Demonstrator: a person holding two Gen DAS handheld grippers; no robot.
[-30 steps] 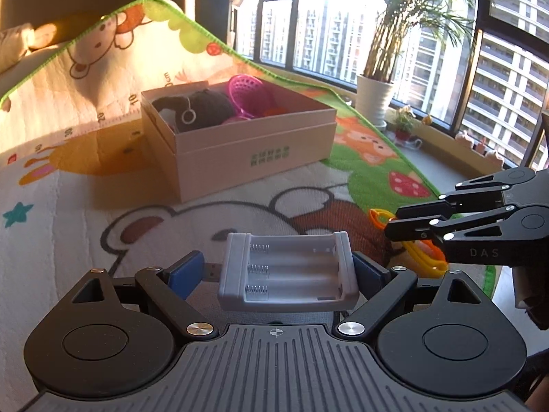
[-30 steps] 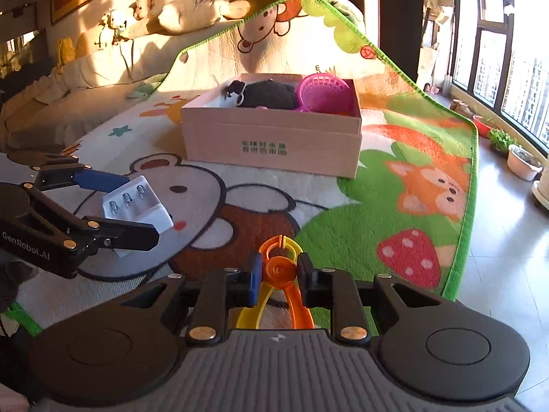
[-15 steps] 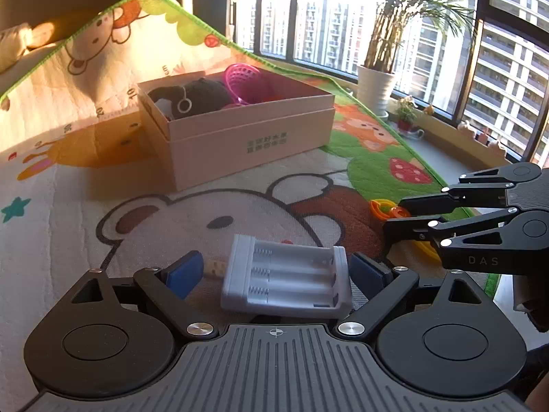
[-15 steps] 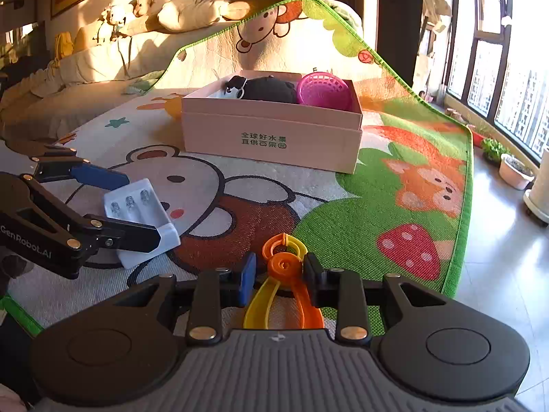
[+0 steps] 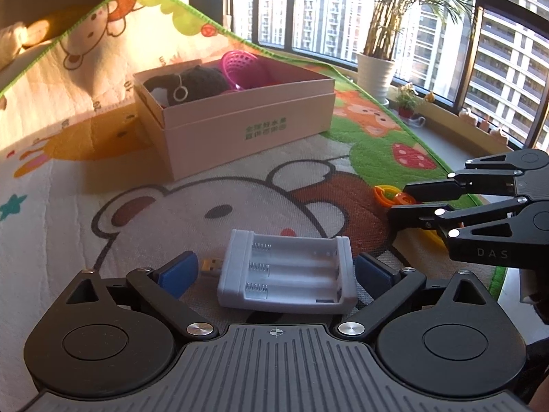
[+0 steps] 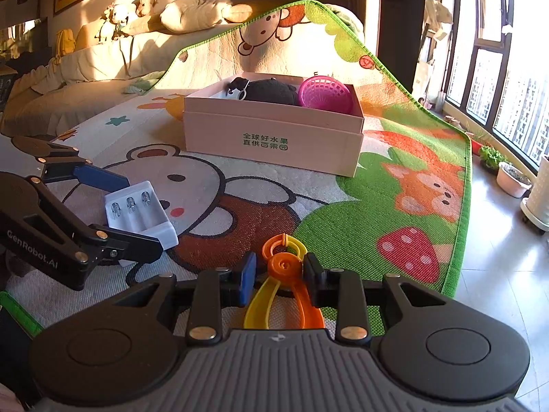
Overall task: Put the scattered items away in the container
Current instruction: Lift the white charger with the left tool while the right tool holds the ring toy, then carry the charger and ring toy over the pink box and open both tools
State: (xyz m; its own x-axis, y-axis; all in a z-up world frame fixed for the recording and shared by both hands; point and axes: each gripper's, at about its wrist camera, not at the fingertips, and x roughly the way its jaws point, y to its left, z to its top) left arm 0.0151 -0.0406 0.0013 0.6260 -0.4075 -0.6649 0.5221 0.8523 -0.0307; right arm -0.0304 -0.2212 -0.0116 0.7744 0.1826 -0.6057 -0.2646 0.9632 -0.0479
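A white three-slot battery charger (image 5: 284, 274) lies flat on the cartoon play mat (image 5: 154, 213), its USB plug (image 5: 210, 264) sticking out to the left. My left gripper (image 5: 274, 271) straddles the charger. Its jaws are opening, with a gap beside each blue pad (image 5: 178, 269). The right wrist view shows the charger (image 6: 140, 211) and left gripper (image 6: 144, 216) too. Orange and yellow toy tongs (image 6: 284, 269) rest on the mat between the pads of my right gripper (image 6: 279, 274), which stand slightly apart from the hinge. The pink cardboard box (image 6: 274, 140) holds a black plush (image 6: 271, 91) and a magenta basket (image 6: 324, 94).
The mat's green edge (image 6: 463, 206) borders shiny bare floor on the right, with potted plants (image 6: 511, 178) along the window. A bed with pillows and plush toys (image 6: 120, 17) lies behind on the left. The mat's far end climbs up against the bed.
The left jaws have widened and the charger, gripped and raised before, now lies loose on the mat. The right jaws have eased off the tongs' orange hinge.
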